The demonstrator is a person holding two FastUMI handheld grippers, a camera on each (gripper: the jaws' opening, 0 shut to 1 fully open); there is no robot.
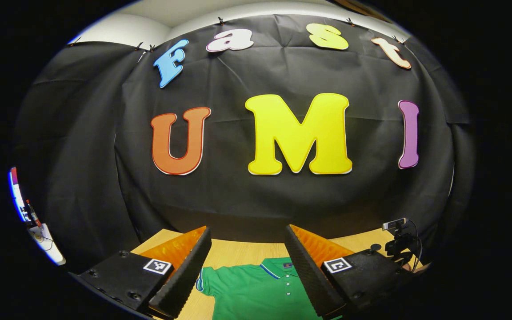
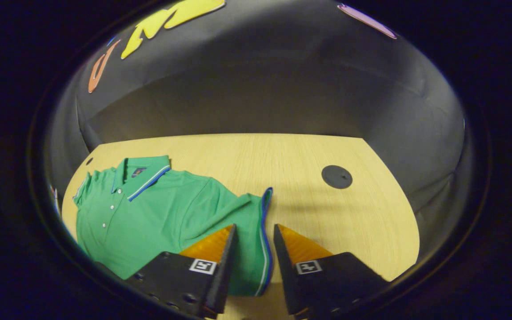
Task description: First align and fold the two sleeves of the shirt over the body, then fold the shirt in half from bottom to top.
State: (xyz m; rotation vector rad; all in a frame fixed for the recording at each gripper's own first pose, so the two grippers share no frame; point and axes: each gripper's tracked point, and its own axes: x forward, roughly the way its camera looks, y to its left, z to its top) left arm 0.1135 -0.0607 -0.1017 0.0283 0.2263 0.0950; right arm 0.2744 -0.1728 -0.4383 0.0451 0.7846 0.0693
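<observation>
In the left gripper view, the left gripper (image 1: 248, 255) hangs wide open and empty above the green shirt (image 1: 260, 291) at 6 o'clock, while in the right gripper view the right gripper (image 2: 254, 249), narrowly parted, straddles the sleeve's (image 2: 256, 231) striped cuff on the wooden table (image 2: 309, 209), contact uncertain.

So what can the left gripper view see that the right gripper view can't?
Left gripper view alone: a small camera on a stand at the table's right edge, with the left gripper wide open above the collar.

Right gripper view alone: the sleeve's striped cuff between the fingers of the right gripper, which is not closed on it.

Both: the green polo shirt, the wooden table and a black round disc.
</observation>
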